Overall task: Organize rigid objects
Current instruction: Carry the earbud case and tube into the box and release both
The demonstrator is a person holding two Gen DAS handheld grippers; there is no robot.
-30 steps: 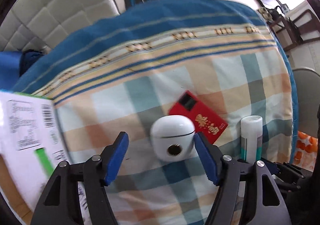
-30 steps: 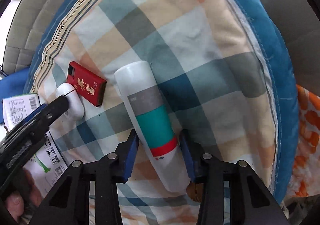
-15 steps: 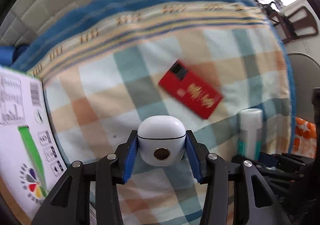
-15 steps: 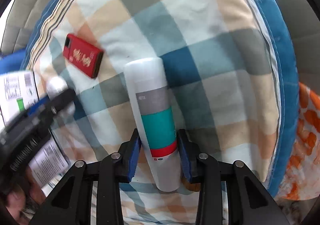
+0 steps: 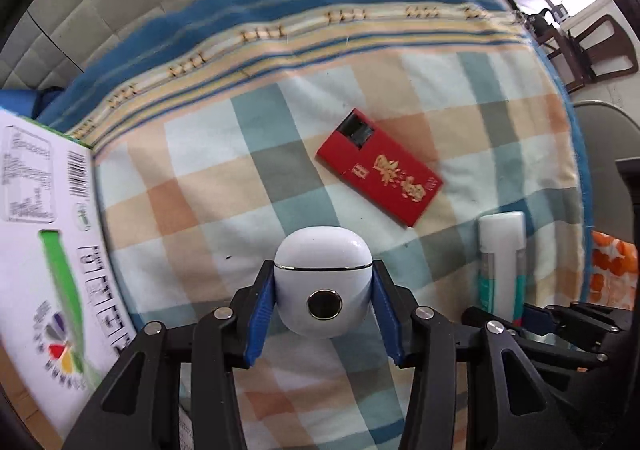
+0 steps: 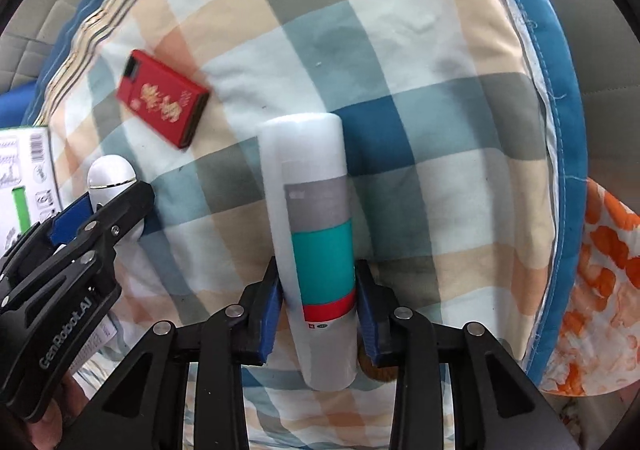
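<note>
Left gripper (image 5: 323,300) fingers clamped on white case (image 5: 322,282), right gripper (image 6: 319,310) fingers just closed on bottle (image 6: 316,250)

"GenRobot.AI" runs along the left gripper (image 6: 116,205); the red box (image 5: 380,173) bears unreadable gold characters

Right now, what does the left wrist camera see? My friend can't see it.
The left gripper squeezes a white earbud case between its blue pads over a checked blanket. A red box lies beyond, a white-and-teal tube to the right.
</note>
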